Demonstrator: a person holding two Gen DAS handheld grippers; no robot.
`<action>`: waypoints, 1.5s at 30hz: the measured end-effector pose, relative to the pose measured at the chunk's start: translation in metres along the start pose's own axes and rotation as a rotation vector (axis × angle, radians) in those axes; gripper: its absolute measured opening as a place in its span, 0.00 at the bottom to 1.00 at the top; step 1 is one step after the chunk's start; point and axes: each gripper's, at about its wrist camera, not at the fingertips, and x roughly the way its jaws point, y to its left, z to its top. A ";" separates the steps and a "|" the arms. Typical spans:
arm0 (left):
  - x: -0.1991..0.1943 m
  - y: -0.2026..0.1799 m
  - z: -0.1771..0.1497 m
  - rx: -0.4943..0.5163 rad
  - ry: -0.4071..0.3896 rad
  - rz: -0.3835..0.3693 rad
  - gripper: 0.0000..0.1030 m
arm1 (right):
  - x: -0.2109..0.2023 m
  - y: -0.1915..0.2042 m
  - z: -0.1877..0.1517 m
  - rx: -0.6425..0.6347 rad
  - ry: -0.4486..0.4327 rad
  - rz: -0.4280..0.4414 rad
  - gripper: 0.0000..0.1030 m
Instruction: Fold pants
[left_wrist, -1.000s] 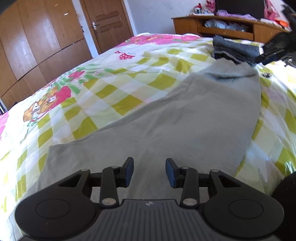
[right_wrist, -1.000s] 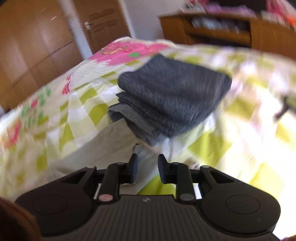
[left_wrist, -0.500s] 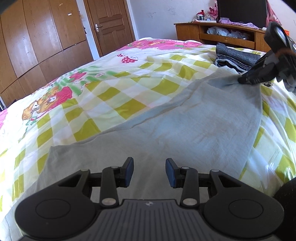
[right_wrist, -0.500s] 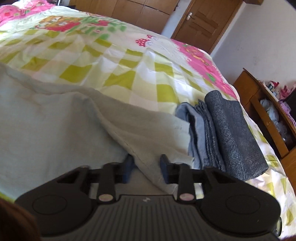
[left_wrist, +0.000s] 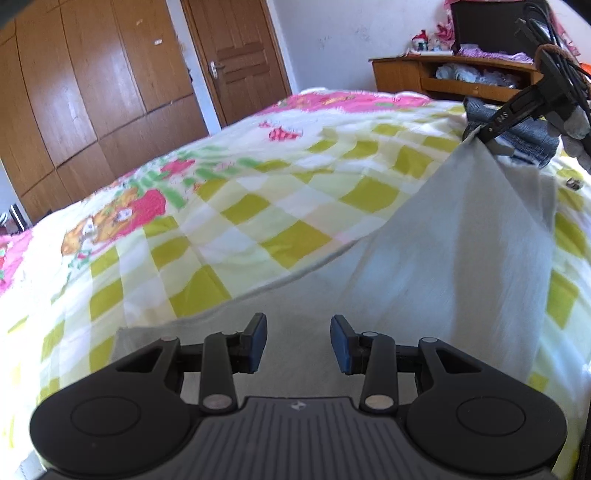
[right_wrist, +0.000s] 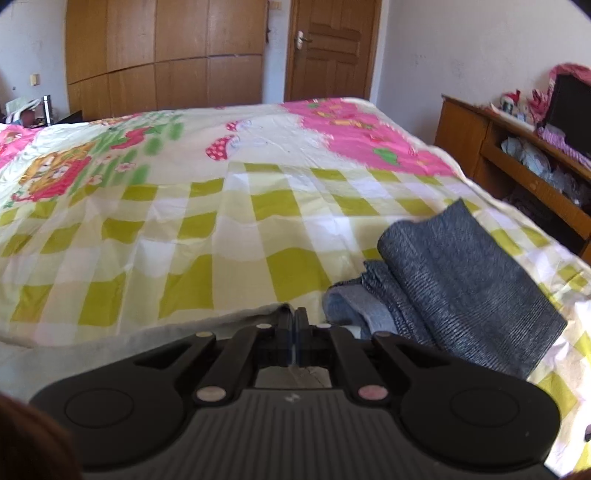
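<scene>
Light grey pants (left_wrist: 443, 258) lie spread on the checked bedsheet (left_wrist: 258, 206). My left gripper (left_wrist: 298, 332) hovers over their near end, open, with nothing between its blue pads. At the far right my right gripper (left_wrist: 476, 134) is shut on the pants' far edge and holds it up off the bed, so the cloth slopes down from it. In the right wrist view the right gripper (right_wrist: 295, 317) has its jaws pressed together on the grey cloth (right_wrist: 110, 347), which trails off to the left.
A folded stack of dark grey clothes (right_wrist: 461, 280) lies on the bed just right of the right gripper. A wooden cabinet (right_wrist: 517, 173) stands past the bed's right side. A wardrobe (right_wrist: 166, 55) and a door (right_wrist: 328, 48) are at the back.
My right gripper closed on the far edge of the pants, rolled level and lifted the edge off the bed. The left gripper stayed open and edged a little forward.
</scene>
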 end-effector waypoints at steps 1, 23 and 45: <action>0.006 -0.001 -0.003 0.007 0.024 0.003 0.50 | 0.005 0.001 -0.003 -0.011 0.008 -0.009 0.01; -0.008 -0.028 0.003 0.087 0.038 -0.030 0.51 | -0.058 -0.061 -0.074 0.379 0.106 0.086 0.33; -0.010 -0.047 -0.002 0.126 0.036 -0.064 0.52 | -0.052 -0.097 -0.108 0.777 0.082 0.203 0.09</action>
